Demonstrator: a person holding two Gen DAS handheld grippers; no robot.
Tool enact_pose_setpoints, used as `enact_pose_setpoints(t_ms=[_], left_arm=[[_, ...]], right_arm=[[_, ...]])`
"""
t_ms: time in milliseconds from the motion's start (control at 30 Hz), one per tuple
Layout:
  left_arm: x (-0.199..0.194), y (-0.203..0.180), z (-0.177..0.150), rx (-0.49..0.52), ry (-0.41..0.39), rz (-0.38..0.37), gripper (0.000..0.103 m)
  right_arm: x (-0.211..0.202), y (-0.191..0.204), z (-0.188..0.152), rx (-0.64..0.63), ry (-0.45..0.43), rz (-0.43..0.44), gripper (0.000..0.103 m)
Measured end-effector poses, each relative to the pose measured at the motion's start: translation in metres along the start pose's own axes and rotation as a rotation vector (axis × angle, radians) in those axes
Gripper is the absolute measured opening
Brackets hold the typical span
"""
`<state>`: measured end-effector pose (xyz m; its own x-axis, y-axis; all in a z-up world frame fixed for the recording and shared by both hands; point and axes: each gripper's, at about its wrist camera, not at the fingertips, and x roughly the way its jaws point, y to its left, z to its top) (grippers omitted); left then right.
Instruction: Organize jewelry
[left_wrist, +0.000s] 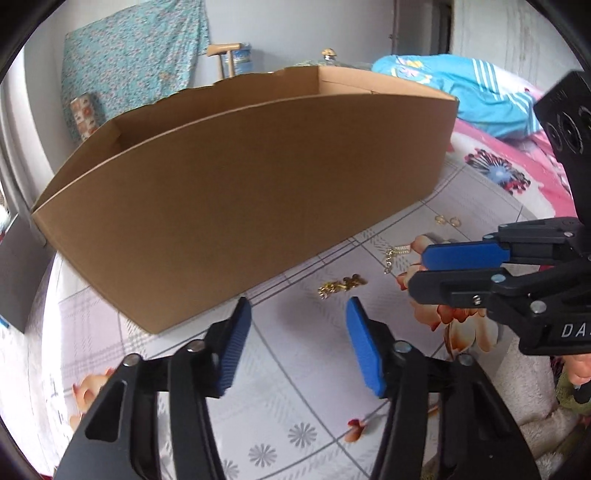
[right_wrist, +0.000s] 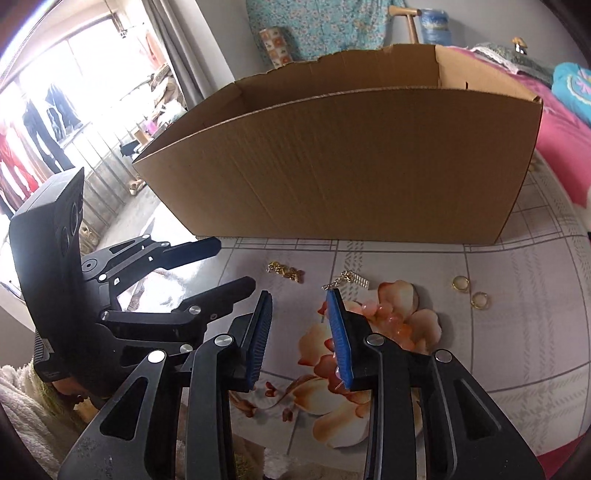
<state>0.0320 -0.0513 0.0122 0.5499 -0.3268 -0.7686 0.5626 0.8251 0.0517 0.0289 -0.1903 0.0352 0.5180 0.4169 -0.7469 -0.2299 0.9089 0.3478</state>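
a floral sheet (right_wrist: 517, 295) covers the bed, pale grey checks with orange blossoms and a pink border at its right edge. a big open cardboard box (right_wrist: 351, 166) stands on it toward the far edge, its rear rim torn ragged.

the jewelry lies in a loose row on the sheet just in front of the box's near wall, all of it gold-coloured. leftmost is a small heap of chain (right_wrist: 285, 272), bunched and knotted. beside it lies a bracelet (right_wrist: 349, 281) with a short run of links and a ribbed bar section. well to the right sit two rings (right_wrist: 470, 291), plain thin hoops lying flat, near each other but apart.

the left gripper (left_wrist: 297, 317) hangs over the sheet with its blue pads about half apart and nothing between them; the chain lies just beyond its tips. the right gripper (right_wrist: 301, 306) has its pads a little apart, also empty; the bracelet lies just past the tip of its right finger, the chain ahead to its left, the rings off to the right.
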Motion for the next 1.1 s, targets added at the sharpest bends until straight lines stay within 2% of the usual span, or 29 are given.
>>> enact_pose_setpoints(t_ms=[267, 467, 567, 833, 1100], left_arm=[[0.017, -0.012, 0.010, 0.052, 0.033, -0.032, 0.027], [0.019, -0.012, 0.014, 0.062, 0.038, -0.054, 0.016], [0.019, -0.014, 0.014, 0.070, 0.040, -0.056, 0.004], [0.013, 0.004, 0.006, -0.006, 0.050, -0.065, 0.002], [0.000, 0.028, -0.009, -0.117, 0.058, -0.040, 0.002]], right_arm=[[0.004, -0.010, 0.000, 0.026, 0.000, 0.020, 0.030], [-0.001, -0.024, -0.008, 0.052, -0.013, 0.039, 0.030], [-0.003, -0.026, -0.011, 0.064, -0.020, 0.042, 0.030], [-0.018, -0.015, -0.016, 0.056, -0.041, 0.032, 0.030], [-0.010, 0.011, -0.010, -0.060, -0.015, 0.007, 0.030]])
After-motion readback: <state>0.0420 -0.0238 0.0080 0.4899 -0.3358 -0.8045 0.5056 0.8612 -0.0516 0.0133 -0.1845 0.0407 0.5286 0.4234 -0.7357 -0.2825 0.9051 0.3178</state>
